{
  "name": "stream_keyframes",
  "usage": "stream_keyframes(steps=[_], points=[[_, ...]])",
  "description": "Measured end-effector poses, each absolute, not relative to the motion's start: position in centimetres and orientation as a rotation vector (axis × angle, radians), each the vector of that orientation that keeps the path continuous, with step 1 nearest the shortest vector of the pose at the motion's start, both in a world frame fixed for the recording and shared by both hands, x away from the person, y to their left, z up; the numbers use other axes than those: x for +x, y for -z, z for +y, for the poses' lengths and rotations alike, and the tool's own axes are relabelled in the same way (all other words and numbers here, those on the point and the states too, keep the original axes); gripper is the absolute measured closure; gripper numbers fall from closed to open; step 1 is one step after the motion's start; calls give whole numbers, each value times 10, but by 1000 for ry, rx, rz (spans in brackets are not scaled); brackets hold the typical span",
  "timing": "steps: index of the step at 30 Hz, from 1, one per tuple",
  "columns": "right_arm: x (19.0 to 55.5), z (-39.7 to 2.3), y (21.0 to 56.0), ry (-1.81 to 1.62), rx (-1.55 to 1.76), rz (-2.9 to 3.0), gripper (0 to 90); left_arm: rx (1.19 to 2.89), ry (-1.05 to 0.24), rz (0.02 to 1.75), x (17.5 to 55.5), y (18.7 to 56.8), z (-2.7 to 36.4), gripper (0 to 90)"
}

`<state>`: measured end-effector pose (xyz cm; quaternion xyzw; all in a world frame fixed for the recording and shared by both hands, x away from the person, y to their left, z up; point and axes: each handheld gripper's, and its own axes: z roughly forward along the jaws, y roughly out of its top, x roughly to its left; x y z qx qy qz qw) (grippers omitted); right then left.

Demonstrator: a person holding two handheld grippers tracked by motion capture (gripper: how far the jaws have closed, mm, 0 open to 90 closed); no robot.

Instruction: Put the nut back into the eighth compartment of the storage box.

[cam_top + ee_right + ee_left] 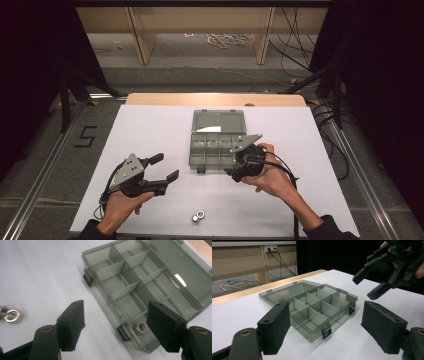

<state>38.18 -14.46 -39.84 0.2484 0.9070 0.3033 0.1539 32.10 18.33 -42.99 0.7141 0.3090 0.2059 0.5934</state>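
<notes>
White table sheet [150, 130] – grey compartment box [218, 145] open near its middle, lid [219, 121] laid flat behind. Right gripper [115, 325] over the box's near right corner, jaws spread, nothing between the pads. One nut [139, 328] lies in the near corner compartment (beside a latch). Left gripper [163, 167] well left of the box, jaws wide, empty. Two loose nuts [198, 215] rest on the sheet near the front edge.
</notes>
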Motion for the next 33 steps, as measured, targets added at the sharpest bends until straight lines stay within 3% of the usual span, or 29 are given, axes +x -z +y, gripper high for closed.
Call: stream_keyframes(steps=[13, 33], points=[[343, -117, 403, -918, 558, 2703, 282, 1656, -484, 742, 322, 430, 185, 223], [305, -73, 428, -895, 323, 2868, 374, 1661, -498, 745, 323, 431, 187, 224]])
